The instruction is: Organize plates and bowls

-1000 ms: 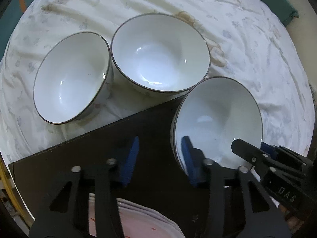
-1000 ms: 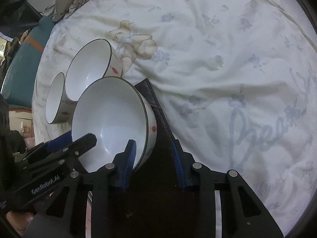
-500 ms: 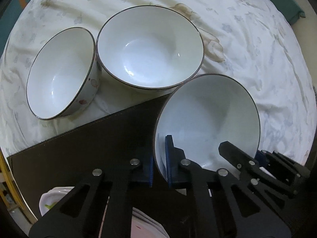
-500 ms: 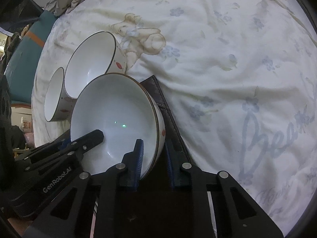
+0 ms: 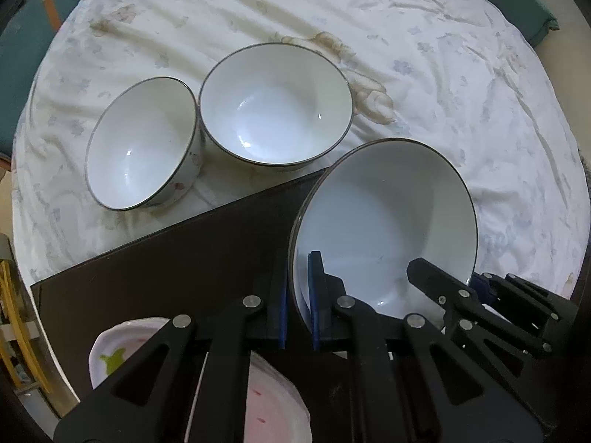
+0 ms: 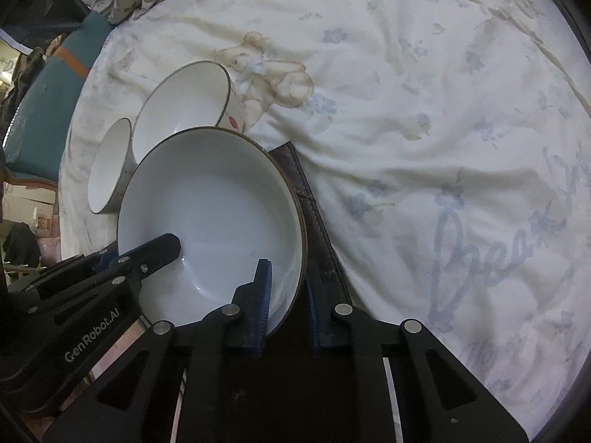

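Note:
A white bowl (image 5: 384,229) with a dark rim hangs tilted over a dark mat (image 5: 184,258), held from both sides. My left gripper (image 5: 298,284) is shut on its left rim, one blue pad inside and one outside. My right gripper (image 6: 287,295) has the opposite rim of the same bowl (image 6: 210,214) between its pads, and its jaws are still closing on it. Two more white bowls stand side by side on the sheet: a wide one (image 5: 273,107) and a smaller tilted one (image 5: 144,147). The right wrist view shows them behind the held bowl.
A wrinkled white bedsheet (image 6: 443,129) with pale prints covers the surface. Stacked pinkish plates (image 5: 266,406) lie under my left gripper, at the mat's near edge. Teal cushions (image 5: 22,37) border the sheet.
The left jaws shut on the bowl's rim and the right jaws narrowed around the opposite rim. The left view has risen, so the two other bowls look farther away.

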A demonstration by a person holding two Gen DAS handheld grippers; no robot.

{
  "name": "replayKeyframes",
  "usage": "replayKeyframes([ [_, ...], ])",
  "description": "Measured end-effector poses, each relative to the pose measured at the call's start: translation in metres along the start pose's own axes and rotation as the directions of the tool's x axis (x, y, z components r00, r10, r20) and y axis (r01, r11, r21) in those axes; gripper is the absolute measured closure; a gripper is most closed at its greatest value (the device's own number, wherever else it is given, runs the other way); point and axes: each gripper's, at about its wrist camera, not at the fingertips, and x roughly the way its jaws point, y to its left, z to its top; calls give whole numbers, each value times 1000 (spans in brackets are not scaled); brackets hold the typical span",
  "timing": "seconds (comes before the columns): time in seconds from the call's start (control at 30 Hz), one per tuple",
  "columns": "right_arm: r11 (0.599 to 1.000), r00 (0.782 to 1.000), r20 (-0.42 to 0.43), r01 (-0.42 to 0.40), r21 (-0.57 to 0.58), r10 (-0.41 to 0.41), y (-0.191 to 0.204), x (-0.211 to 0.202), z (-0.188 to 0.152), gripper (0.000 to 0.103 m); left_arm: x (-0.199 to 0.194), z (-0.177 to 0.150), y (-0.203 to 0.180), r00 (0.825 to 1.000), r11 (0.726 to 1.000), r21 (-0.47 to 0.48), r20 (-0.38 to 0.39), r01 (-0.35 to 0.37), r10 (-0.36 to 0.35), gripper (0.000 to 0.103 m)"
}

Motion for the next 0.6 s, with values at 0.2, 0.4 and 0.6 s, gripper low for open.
replayKeyframes([
  [0.2, 999, 1000, 16, 3, -33, -2, 10, -16, -8, 87, -24, -13, 4, 999, 1000, 14, 38, -6, 5, 95],
  [0.4, 998, 999, 44, -12, -59, 15, 23, -38, -19, 88, -49, -31, 15, 998, 1000, -6, 62, 0, 0, 95],
  [0.6, 994, 997, 70, -23, -103, 30, 42, -59, -34, 88, -74, -55, 30, 996, 1000, -24, 89, 4, -1, 95],
])
